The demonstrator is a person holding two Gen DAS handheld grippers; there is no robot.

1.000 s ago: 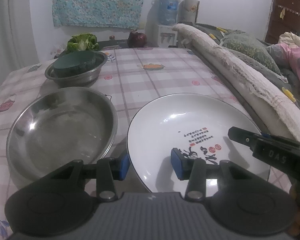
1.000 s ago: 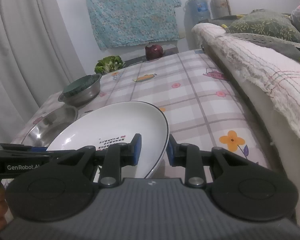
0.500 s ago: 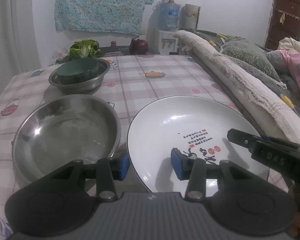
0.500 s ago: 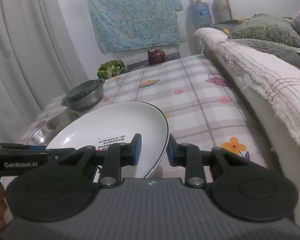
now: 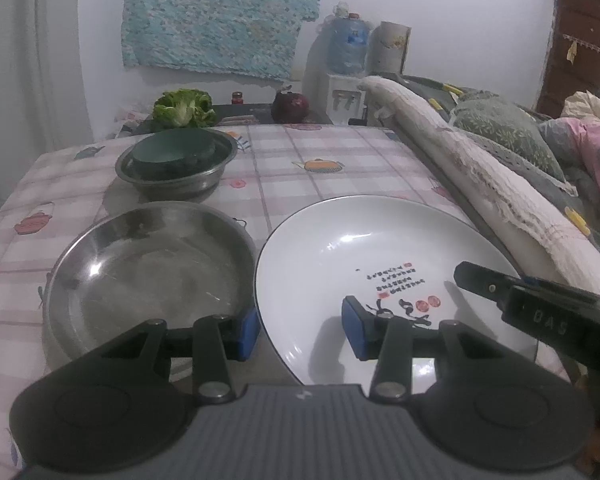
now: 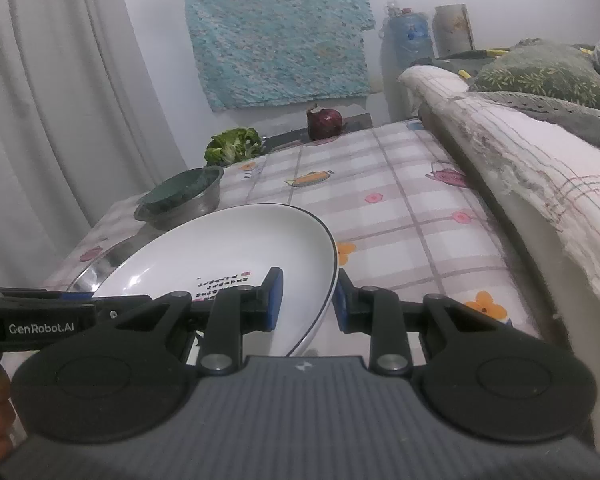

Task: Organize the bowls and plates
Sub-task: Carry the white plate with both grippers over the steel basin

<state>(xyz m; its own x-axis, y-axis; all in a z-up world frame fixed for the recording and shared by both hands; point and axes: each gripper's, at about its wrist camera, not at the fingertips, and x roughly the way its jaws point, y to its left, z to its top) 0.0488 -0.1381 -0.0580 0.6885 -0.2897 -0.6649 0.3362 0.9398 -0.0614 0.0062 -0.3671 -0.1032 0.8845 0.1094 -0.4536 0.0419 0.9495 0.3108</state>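
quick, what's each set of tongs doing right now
Left tongs: straddling the white plate rim, pads apart from it, so open.
Right tongs: closed on the plate's rim.

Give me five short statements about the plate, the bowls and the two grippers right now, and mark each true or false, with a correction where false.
1. The right gripper has the white plate's rim between its pads. True.
2. The large steel bowl holds food. False: it is empty.
3. A dark green bowl sits inside the small steel bowl. True.
4. The white plate is plain. False: it carries printed characters.
5. The left gripper straddles the plate's edge. True.
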